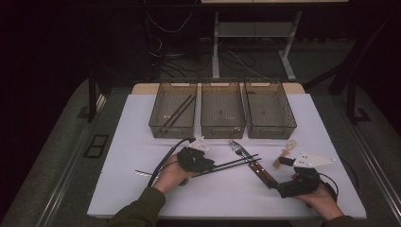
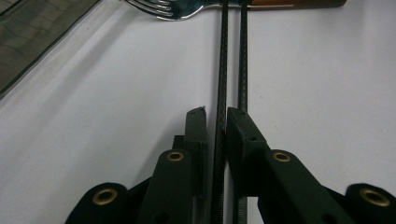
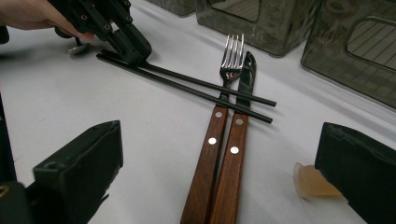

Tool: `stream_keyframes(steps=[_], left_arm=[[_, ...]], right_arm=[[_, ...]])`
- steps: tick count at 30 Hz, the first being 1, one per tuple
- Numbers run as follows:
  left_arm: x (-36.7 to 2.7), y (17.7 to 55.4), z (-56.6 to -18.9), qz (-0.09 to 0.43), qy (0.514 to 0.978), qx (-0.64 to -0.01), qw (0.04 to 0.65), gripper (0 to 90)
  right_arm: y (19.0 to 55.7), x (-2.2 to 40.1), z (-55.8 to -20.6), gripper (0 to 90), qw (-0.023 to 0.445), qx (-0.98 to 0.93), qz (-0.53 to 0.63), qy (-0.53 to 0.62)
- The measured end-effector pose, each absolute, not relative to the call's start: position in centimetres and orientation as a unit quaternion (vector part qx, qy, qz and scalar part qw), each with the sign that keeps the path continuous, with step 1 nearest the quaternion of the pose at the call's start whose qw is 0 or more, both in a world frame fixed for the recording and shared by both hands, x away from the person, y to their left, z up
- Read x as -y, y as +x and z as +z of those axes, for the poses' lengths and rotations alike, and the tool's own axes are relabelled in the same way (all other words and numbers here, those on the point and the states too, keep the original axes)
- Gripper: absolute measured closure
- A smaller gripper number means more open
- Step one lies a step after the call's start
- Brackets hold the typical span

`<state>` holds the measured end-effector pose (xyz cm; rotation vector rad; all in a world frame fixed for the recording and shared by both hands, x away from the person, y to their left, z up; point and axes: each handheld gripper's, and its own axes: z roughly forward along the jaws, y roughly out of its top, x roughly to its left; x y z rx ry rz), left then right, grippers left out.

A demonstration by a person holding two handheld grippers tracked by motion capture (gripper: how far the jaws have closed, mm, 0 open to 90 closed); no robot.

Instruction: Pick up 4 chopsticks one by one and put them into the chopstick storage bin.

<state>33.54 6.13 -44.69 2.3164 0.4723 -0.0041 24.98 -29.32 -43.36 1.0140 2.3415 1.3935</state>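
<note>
1. Landmark taken: fork (image 1: 237, 149), laid on the white table (image 1: 142, 118) just in front of the middle bin (image 1: 222, 108).
2. Black chopsticks (image 1: 231, 165) are laid side by side across the fork's neck, running from the fork toward the person's left; seen crossing fork and knife in the right gripper view (image 3: 205, 88).
3. Left gripper (image 1: 209, 165) is placed left of the fork, at the chopsticks' near end; jaws nearly together.
4. In the left gripper view, one chopstick (image 2: 219, 93) is clamped between the pads; the second chopstick (image 2: 243, 70) is seen just outside the right-hand jaw, not clearly gripped.
5. Knife (image 1: 255, 166) is laid touching the fork, wood handles parallel; also seen at (image 3: 233, 154), fork at (image 3: 219, 121).
6. Right gripper (image 1: 272, 183) is held at the handle ends of fork and knife, jaws spread wide, nothing held; both handles are seen between the jaws in its own view, untouched.
7. Pale spoon (image 1: 286, 150) is laid right of the fork, beside the right gripper; part seen at (image 3: 310, 182).
8. Left bin (image 1: 173, 108), behind and left of the fork, is seen holding brown chopsticks (image 1: 177, 112).
9. Right bin (image 1: 269, 108) is set behind and right of the fork.
10. Another utensil (image 1: 142, 173) is laid well left of the fork, near the left hand; kind cannot be told.
</note>
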Motion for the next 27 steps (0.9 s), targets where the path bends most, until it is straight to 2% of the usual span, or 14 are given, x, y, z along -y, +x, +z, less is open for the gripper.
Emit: stream_keyframes(steps=[11,27], left_arm=[[-5.86,33.29,-44.73,0.028,0.911,-0.168,0.375,83.7],[-6.02,33.30,-44.62,0.029,0.915,-0.157,0.370,85.1]], right_arm=[[24.98,29.29,-43.37,1.1,0.117,-0.800,0.476,0.346],[24.98,29.25,-43.41,1.1,0.116,-0.802,0.474,0.344]])
